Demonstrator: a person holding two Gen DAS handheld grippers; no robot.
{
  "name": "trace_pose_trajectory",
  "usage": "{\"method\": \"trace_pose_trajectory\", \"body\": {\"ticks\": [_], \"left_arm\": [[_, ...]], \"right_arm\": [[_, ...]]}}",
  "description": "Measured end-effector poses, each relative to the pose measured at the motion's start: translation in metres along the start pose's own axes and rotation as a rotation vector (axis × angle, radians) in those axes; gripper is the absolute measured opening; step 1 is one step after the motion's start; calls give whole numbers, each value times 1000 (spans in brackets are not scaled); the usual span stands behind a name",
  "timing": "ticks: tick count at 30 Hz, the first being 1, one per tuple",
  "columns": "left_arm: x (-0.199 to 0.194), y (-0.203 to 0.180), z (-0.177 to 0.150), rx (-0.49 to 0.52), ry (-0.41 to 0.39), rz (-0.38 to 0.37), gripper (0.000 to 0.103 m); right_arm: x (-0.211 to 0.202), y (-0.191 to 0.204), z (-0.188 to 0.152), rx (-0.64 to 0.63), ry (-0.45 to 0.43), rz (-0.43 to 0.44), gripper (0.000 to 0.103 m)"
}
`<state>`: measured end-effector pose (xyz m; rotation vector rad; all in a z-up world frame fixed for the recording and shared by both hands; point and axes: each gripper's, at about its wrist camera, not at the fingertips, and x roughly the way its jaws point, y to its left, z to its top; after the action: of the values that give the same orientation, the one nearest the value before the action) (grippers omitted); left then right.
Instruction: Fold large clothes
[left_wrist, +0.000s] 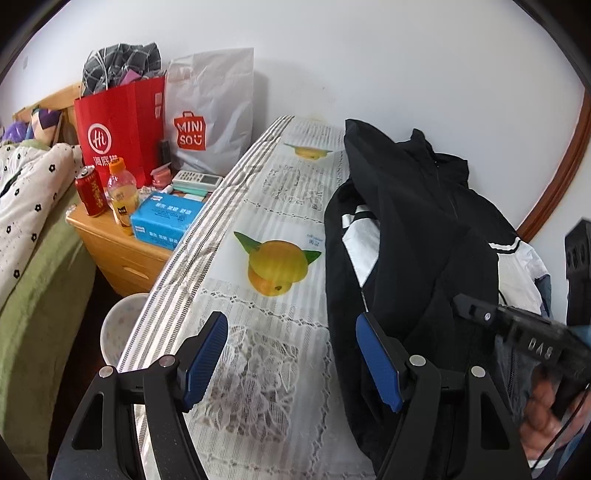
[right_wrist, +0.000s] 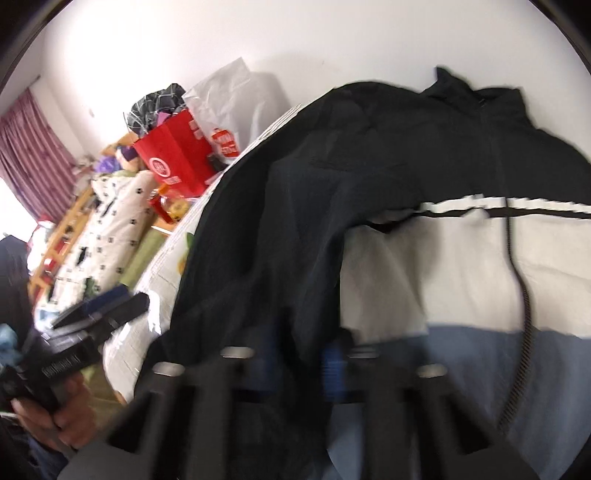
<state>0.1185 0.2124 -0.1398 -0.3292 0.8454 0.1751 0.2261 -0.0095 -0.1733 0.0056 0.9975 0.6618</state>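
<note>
the black jacket (left_wrist: 417, 221) lies crumpled on the fruit-print counter (left_wrist: 266, 206), left tool (left_wrist: 291, 354) released above it, right tool (right_wrist: 299, 363) clenched on its fabric, beside a white "miniso" bag (left_wrist: 210, 110).

Right wrist view, motion-blurred. Right gripper (right_wrist: 301, 363) pinched shut on a fold of the black jacket (right_wrist: 295, 229). Jacket's white and blue panels lie right; drawcord (right_wrist: 526, 317) crosses them. Left gripper (right_wrist: 101, 308) over the table (right_wrist: 125, 343) edge. Red bag (right_wrist: 173, 162) beyond.
</note>
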Motion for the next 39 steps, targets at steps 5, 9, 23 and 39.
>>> {"method": "trace_pose_trajectory", "body": {"ticks": [5, 9, 23, 39], "left_arm": [[24, -14, 15, 25, 27, -17, 69], [40, -36, 31, 75, 31, -40, 69], [83, -76, 44, 167, 76, 47, 69], [64, -88, 30, 195, 62, 67, 69]], "right_arm": [[-25, -5, 29, -22, -81, 52, 3], [-62, -27, 56, -7, -169, 37, 3], [-64, -184, 69, 127, -135, -380, 29], [-86, -123, -47, -36, -77, -210, 72]]}}
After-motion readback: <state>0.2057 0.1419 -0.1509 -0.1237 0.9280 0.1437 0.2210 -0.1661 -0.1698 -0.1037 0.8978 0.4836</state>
